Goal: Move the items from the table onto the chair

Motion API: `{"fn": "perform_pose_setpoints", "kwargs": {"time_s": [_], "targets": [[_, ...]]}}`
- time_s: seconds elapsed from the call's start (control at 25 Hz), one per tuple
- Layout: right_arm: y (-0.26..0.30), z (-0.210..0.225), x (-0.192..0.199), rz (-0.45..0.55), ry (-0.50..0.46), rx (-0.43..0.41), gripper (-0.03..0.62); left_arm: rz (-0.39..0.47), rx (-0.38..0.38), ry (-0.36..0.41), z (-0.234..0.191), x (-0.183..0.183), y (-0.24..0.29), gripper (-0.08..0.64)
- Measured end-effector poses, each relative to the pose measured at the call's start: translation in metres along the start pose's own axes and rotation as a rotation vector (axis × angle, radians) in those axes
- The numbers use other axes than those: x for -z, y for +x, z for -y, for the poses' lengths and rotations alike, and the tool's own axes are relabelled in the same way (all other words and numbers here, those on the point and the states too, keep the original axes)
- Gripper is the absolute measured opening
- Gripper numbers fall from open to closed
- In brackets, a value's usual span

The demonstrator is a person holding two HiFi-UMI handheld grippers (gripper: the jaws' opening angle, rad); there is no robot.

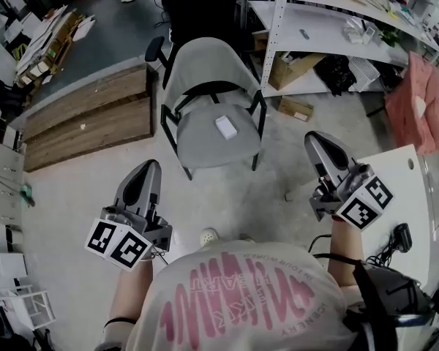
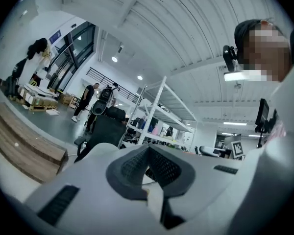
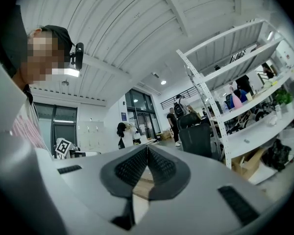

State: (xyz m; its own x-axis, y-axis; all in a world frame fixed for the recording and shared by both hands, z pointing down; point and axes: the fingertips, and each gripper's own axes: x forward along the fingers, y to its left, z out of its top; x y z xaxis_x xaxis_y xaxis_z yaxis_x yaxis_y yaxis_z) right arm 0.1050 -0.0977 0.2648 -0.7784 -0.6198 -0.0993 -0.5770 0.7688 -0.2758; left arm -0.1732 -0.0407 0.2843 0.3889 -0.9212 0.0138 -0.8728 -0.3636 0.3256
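1. Facing the chair point(image 1: 202, 143), you hold both grippers out in front of you above the floor point(image 1: 241, 196), one at each side of your body.
2. Your left gripper point(image 1: 151, 165) has its jaws together. Its own view shows the pads point(image 2: 161, 168) meeting at the tip with nothing between them.
3. Your right gripper point(image 1: 316, 137) is closed too. In its view the two pads point(image 3: 160, 169) touch at the tip and hold nothing.
4. A white box point(image 1: 226, 127) lies flat on the chair seat, right of the middle and clear of the armrests.
5. The table point(image 1: 406, 189) is at your right, just beside the right gripper. A small black object point(image 1: 402, 235) with a cable sits on it near you; you cannot tell what it is.
6. A white shelf point(image 1: 307, 35) stands behind the chair to the right, and a low wooden bench point(image 1: 88, 115) lies to the chair's left.
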Motion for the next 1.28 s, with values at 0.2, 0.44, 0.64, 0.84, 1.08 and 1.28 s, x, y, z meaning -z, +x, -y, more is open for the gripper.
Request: {"fn": "perform_pose_setpoints", "kwargs": {"time_s": [0.2,0.44,0.64,0.84,1.08,1.28], "targets": [[-0.013,0.004,-0.002,0.007,0.002,0.025,0.015,0.004,0.048,0.024,0.020,-0.001,0.003,0.009],[-0.064,0.020,-0.007,0.051,0.007,0.133,0.015,-0.044,0.130,0.062,0.055,0.013,0.027,0.009],[-0.128,0.043,-0.001,0.083,0.014,0.305,0.015,-0.074,0.239,0.047,0.088,0.030,0.053,0.009],[-0.209,0.060,0.010,0.109,0.041,0.497,0.015,-0.127,0.383,0.038,0.139,0.058,0.083,0.009],[-0.300,0.066,0.022,0.158,0.087,0.709,0.015,-0.202,0.563,0.047,0.209,0.087,0.109,0.009],[-0.350,0.084,0.039,0.179,0.113,0.899,0.017,-0.263,0.673,0.055,0.246,0.102,0.142,0.009]]}}
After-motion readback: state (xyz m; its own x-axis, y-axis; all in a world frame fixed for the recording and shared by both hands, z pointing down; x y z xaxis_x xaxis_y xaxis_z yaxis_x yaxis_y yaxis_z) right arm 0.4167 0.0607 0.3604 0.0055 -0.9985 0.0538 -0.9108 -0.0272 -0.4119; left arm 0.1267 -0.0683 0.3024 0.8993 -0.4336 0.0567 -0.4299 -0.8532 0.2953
